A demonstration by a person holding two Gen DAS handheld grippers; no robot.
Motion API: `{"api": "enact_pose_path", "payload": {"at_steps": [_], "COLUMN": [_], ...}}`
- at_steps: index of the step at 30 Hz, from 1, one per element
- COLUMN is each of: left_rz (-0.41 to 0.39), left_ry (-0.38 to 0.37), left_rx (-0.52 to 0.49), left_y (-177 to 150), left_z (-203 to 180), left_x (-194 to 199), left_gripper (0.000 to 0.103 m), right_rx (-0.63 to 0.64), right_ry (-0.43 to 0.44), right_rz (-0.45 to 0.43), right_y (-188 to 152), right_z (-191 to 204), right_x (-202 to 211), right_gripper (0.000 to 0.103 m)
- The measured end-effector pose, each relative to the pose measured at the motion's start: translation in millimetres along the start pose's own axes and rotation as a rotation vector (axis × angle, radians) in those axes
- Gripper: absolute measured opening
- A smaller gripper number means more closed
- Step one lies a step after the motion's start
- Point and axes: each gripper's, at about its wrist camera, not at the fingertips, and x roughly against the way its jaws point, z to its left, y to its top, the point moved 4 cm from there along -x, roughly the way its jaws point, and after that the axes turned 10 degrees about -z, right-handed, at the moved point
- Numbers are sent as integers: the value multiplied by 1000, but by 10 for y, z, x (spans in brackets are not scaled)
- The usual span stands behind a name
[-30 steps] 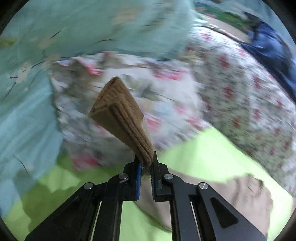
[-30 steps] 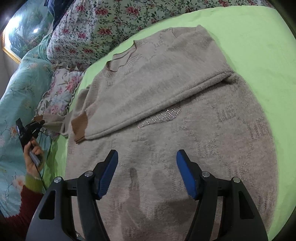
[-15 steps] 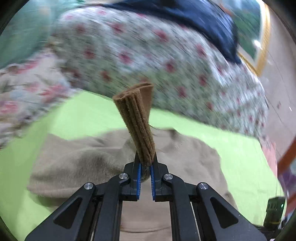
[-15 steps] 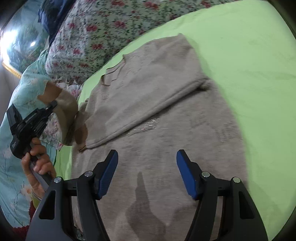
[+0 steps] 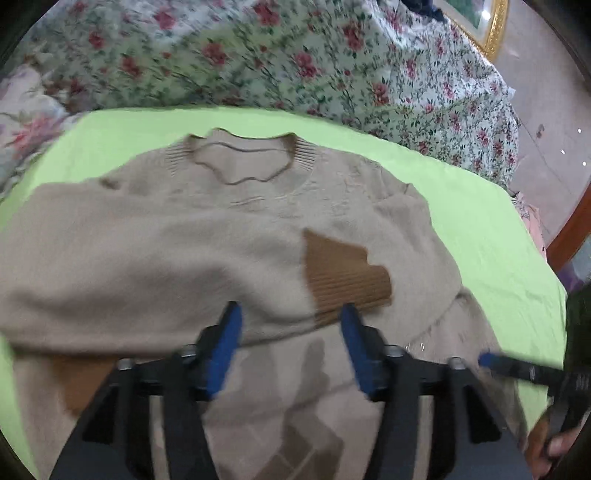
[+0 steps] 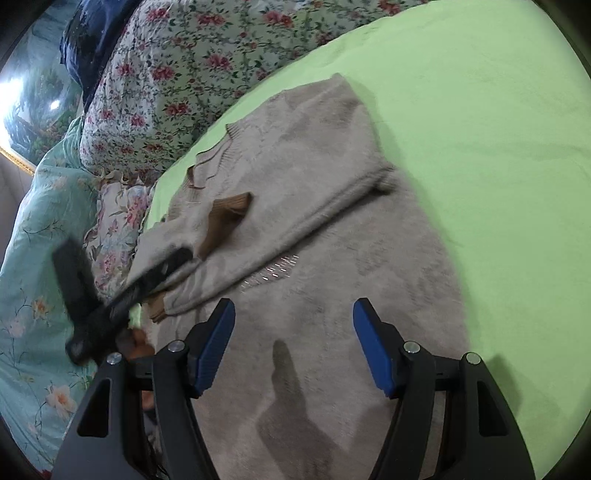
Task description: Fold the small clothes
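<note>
Sweater (image 5: 207, 236) is spread flat on the green bed sheet (image 5: 461, 206), its brown cuff (image 5: 347, 273) lying freed beyond the left gripper (image 5: 290, 332), whose jaws have just been opening, while the right gripper (image 6: 293, 332) is held released above the near body.

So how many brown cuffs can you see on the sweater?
2. One brown cuff lies on the sweater's chest, just ahead of the left gripper. The other cuff sits lower left, partly hidden behind the gripper.

Lime-green bedsheet (image 6: 480, 147); floral quilt (image 5: 332, 66); gilt-framed picture (image 5: 480, 22); tiled floor (image 5: 546, 122)
</note>
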Motion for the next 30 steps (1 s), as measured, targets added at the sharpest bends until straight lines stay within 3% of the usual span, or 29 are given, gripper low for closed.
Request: {"api": "enact_pose_path", "payload": {"at_steps": [3,5,10,14,15,17,18,22,25,27,30], "left_rz": [-23,-51,-89,-37,-23,-11,-12,-15,-32,-21,-15], "left_ry": [35,102,360,400,384,376,381,410,453,493,537], "left_rx": [5,7,140,266,281,288,285,281,244,219,199], "left_y": [-102,-144,-225,-313,-317,-295,-278,-162,-72,-91,-170], "left_z": [241,510,1467,1998,2049,2082,2086,2120,2077,2041,1988], "left_x": [340,594,999,926,875,782,748,653,606,586,617], "left_gripper": [65,69,70,70,70,70,70,66,60,58,57], "right_rx": [28,31,8,24,29,50,60,92,79,102,89], "right_ry": [22,41,69,20,25,79,101,203,242,190,71], "right_rz": [11,17,16,31,25,29,40,-55,-169,-202,-160], "right_y": [29,77,235,333,362,430,469,736,936,955,850], "right_z": [187,298,514,670,708,867,950,1164,1044,836,402], "right_x": [-161,-304,-723,-1170,-1206,-1272,-1283,-882,-356,-142,-173], "right_gripper": [71,72,72,74,72,37,5,6,6,6,6]}}
